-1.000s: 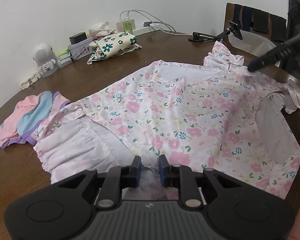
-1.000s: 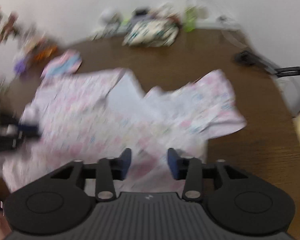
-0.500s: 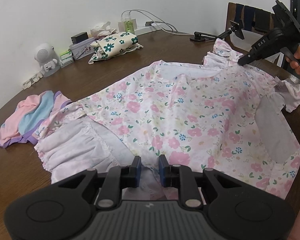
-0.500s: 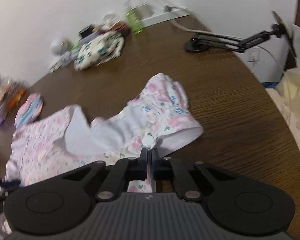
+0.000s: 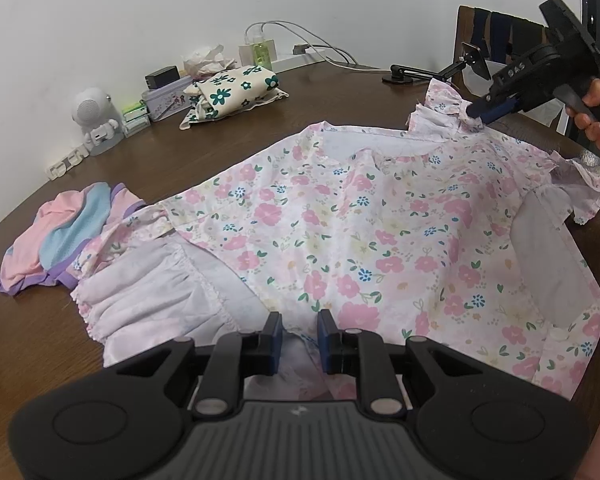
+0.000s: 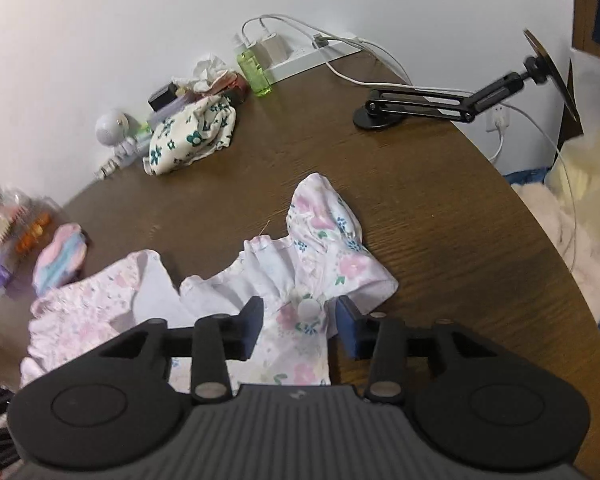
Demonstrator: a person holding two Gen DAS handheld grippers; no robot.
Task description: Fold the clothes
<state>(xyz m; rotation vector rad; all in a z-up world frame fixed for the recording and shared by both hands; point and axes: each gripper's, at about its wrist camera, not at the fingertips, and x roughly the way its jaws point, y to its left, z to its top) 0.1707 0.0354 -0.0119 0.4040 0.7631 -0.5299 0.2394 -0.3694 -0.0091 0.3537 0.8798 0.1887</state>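
A pink floral dress (image 5: pixel 360 224) lies spread on the brown table (image 5: pixel 180 168). My left gripper (image 5: pixel 299 338) sits at the dress's near hem, jaws a little apart with cloth between them. My right gripper (image 6: pixel 299 326) is open over the ruffled sleeve (image 6: pixel 324 240) at the dress's far corner, with a white button (image 6: pixel 309 307) between the jaws. In the left wrist view the right gripper (image 5: pixel 484 114) rests at that sleeve (image 5: pixel 440 110), held by a hand.
A folded white garment with green flowers (image 5: pixel 236 88) lies at the back. A pink and blue folded garment (image 5: pixel 60 240) lies at the left. A toy robot (image 5: pixel 96 118), tin, bottle (image 6: pixel 254 68) and cables line the wall. A black phone stand (image 6: pixel 440 100) stands at the far right.
My right gripper, shut on the sleeve by the button half a second ago, has opened and the sleeve lies on the table. My left gripper has not moved.
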